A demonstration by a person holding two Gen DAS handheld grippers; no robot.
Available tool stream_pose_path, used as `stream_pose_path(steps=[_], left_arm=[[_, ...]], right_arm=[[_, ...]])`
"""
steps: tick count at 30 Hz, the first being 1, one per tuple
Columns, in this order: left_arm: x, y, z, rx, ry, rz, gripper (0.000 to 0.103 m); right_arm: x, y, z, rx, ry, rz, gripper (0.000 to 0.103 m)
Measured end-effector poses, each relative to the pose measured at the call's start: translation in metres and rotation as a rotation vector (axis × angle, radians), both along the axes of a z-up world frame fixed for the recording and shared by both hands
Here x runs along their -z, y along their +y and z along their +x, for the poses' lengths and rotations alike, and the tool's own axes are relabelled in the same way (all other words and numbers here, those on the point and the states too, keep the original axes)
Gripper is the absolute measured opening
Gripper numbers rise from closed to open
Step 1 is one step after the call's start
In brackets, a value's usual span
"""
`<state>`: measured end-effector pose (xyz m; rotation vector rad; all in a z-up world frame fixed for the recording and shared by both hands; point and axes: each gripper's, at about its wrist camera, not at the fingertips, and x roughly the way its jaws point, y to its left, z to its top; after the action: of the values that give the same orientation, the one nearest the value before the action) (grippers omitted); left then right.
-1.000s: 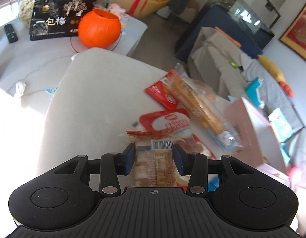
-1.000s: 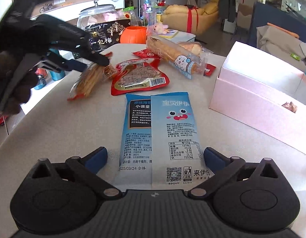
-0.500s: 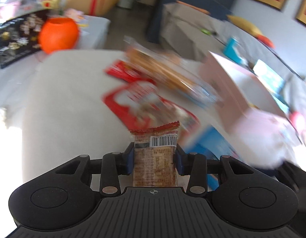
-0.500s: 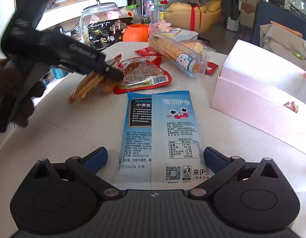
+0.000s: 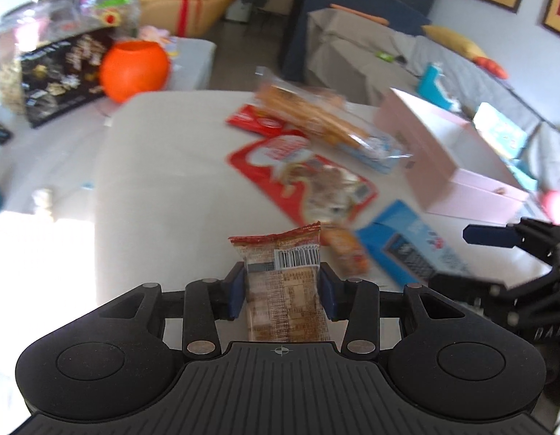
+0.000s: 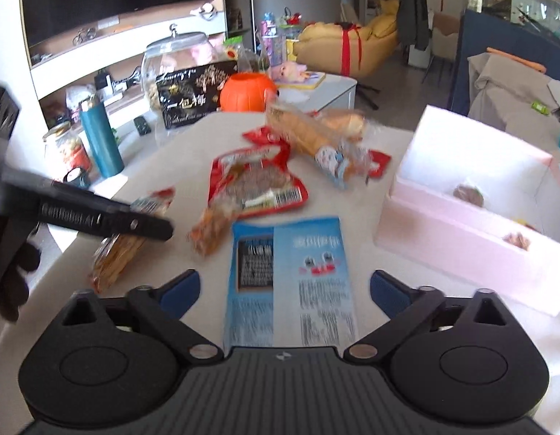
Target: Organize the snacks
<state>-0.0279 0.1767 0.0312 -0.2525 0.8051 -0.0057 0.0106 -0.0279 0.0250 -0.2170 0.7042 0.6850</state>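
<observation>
My left gripper (image 5: 280, 290) is shut on a slim brown biscuit packet (image 5: 283, 282) with a barcode, held above the pale table (image 5: 164, 199). From the right wrist view that gripper (image 6: 149, 226) comes in from the left with the packet (image 6: 120, 253) hanging below it. My right gripper (image 6: 283, 290) hovers over a blue snack packet (image 6: 287, 272) lying flat. Its jaws are closing, and the pads stand clear of the packet's edges. An open pink box (image 6: 461, 246) with a few snacks inside sits to the right.
A red packet (image 6: 254, 185), a long clear bread packet (image 6: 308, 134) and a small orange snack (image 6: 207, 232) lie beyond the blue one. An orange pumpkin pot (image 6: 247, 90), a black box and jars stand at the back left. A gloved hand (image 6: 15, 282) is at the left edge.
My left gripper has swung right with the biscuit packet, nearer the blue packet. My right gripper's jaws have narrowed around the blue packet and it has lifted slightly.
</observation>
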Motion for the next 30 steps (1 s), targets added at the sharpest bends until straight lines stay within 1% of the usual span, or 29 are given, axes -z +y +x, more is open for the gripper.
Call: stream_pose_path(steps=[1,3,5,7,9,10,11,13,14,17,19,21,27,30], left_arm=[[0.0,0.004,-0.002,-0.015,-0.001,-0.005,0.045],[0.0,0.011,-0.005,-0.038,-0.004,-0.021,0.045],[-0.001,0.017,-0.008,-0.051,-0.009,-0.026,0.045],[-0.002,0.022,-0.011,-0.059,-0.01,-0.039,0.045],[-0.002,0.025,-0.013,-0.074,-0.011,-0.041,0.045],[-0.002,0.027,-0.014,-0.078,-0.008,-0.037,0.045],[-0.002,0.027,-0.015,-0.078,-0.005,-0.034,0.045],[0.0,0.025,-0.016,-0.063,0.006,-0.024,0.045],[0.001,0.022,-0.016,-0.052,0.013,-0.019,0.045],[0.001,0.008,-0.011,-0.008,0.008,-0.008,0.044],[-0.001,-0.006,-0.006,0.042,-0.01,-0.034,0.044],[-0.006,-0.025,0.0,0.102,-0.031,-0.042,0.044],[-0.023,-0.091,0.012,0.324,-0.067,-0.032,0.043],[-0.032,-0.119,0.015,0.401,-0.077,-0.021,0.043]], right_arm=[[-0.002,0.006,0.003,-0.01,0.006,0.004,0.084],[-0.004,0.022,0.006,-0.041,0.014,0.009,0.065],[-0.004,0.039,0.009,-0.083,0.021,0.007,0.054],[-0.001,0.059,0.01,-0.129,0.031,0.002,0.051],[0.006,0.075,0.013,-0.149,0.036,-0.025,0.041],[0.011,0.083,0.015,-0.148,0.038,-0.048,0.038],[0.016,0.088,0.017,-0.144,0.046,-0.07,0.031],[0.018,0.089,0.014,-0.141,0.037,-0.079,0.023],[0.016,0.087,0.012,-0.144,0.042,-0.083,0.021],[0.003,0.068,0.004,-0.13,0.026,-0.057,0.02],[-0.007,0.05,-0.002,-0.108,-0.003,-0.043,0.02],[-0.015,0.028,-0.004,-0.073,-0.012,-0.029,0.02],[-0.025,-0.046,-0.006,0.093,-0.012,-0.021,0.02],[-0.024,-0.08,-0.01,0.169,-0.028,-0.03,0.02]])
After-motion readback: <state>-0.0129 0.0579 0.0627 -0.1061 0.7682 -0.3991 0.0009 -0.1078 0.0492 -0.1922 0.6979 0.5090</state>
